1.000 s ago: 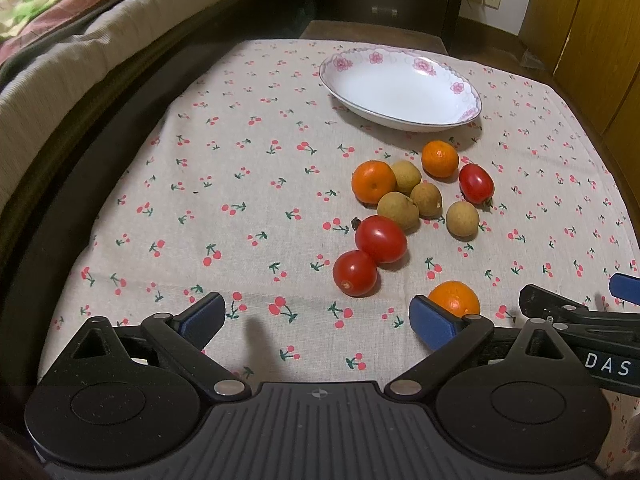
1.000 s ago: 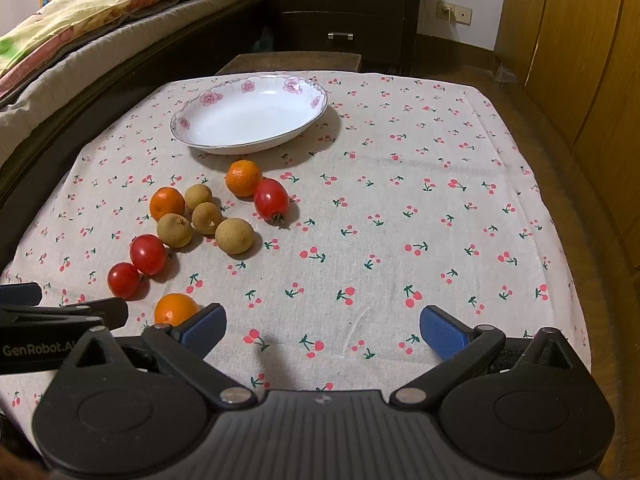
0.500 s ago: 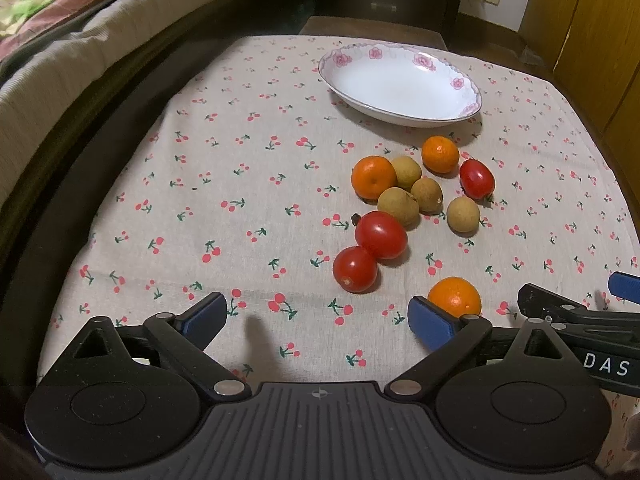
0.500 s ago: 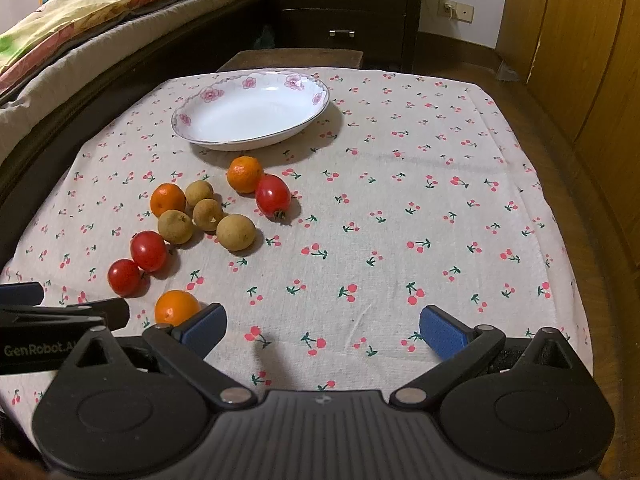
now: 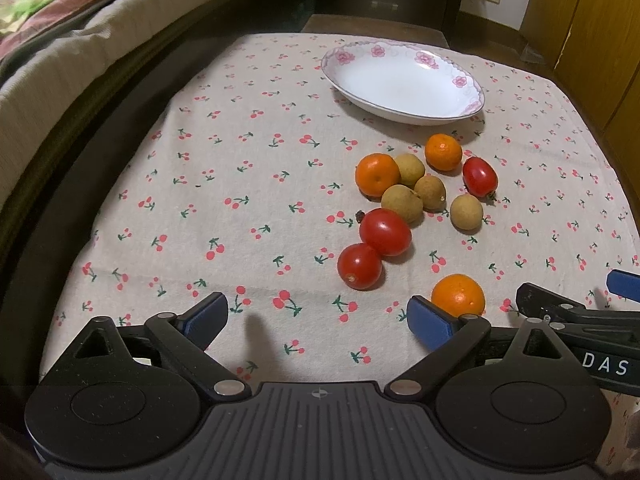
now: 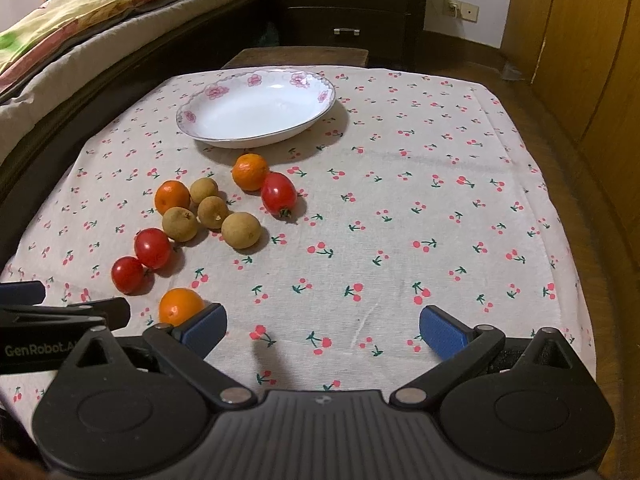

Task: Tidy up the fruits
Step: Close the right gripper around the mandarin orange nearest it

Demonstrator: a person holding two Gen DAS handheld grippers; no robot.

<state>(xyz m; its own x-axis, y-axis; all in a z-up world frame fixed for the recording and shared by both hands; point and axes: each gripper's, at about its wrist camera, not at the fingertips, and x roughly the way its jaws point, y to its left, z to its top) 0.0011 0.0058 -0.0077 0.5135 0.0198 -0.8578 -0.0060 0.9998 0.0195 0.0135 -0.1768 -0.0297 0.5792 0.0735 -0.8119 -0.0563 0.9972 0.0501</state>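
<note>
Both my grippers hover low at the near edge of the surface (image 6: 400,200), nothing held. Left gripper (image 5: 318,316): fingers spread wide. Right gripper (image 6: 322,326): likewise spread. Plate (image 6: 316,114) at the far side, bare. All fruit lies loose on the cloth between plate and grippers: three oranges, three tomatoes, four small brown fruits. Nearest orange (image 5: 458,295) sits just beside my left gripper's right fingertip. Judged step: approach before the first pick. Next: centre a gripper over one fruit, close gently.

The nearest orange (image 6: 181,306) is partly hidden behind the right tongs (image 6: 322,326).
</note>
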